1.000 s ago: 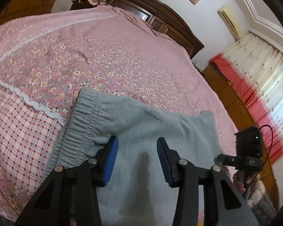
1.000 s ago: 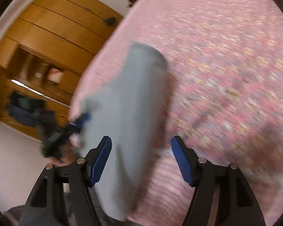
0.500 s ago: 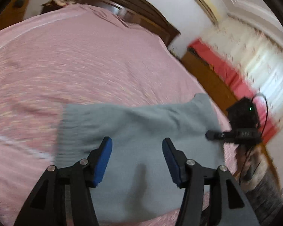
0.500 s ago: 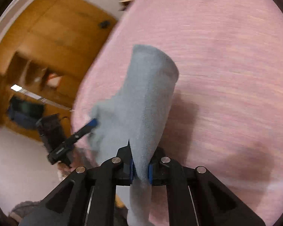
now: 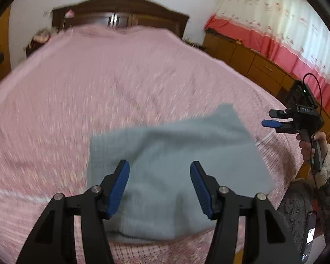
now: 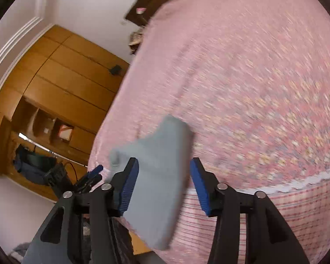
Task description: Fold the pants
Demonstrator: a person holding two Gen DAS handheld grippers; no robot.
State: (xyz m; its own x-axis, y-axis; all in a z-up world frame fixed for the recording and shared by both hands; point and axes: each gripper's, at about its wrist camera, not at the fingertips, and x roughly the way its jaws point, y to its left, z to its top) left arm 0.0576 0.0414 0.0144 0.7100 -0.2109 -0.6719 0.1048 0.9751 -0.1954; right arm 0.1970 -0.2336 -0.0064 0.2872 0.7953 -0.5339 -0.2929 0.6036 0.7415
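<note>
Now, on my left, the left gripper (image 5: 159, 186) hangs over the folded grey pants (image 5: 176, 167), its blue fingers (image 5: 118, 187) spread with only air between them, touching nothing. Its jaws have just been opening a little further, and nothing is caught in them. The pants lie in a compact folded block on the pink floral bed (image 5: 99, 83), close to the near edge, toward the near right corner. On my right, the right gripper (image 6: 164, 186) has just let go: half a second ago its fingers were pinched on the cloth's edge, and now they stand apart, the pants (image 6: 156, 176) lying loose below and between them; its left finger looks just beside the cloth, though blur hides whether it touches. From the left camera, that gripper (image 5: 275, 121) and the person's hand (image 5: 308, 147) sit beyond the bed's right edge. Both views are smeared by motion. I judge the fold set down and released, so the task looks near done.
</note>
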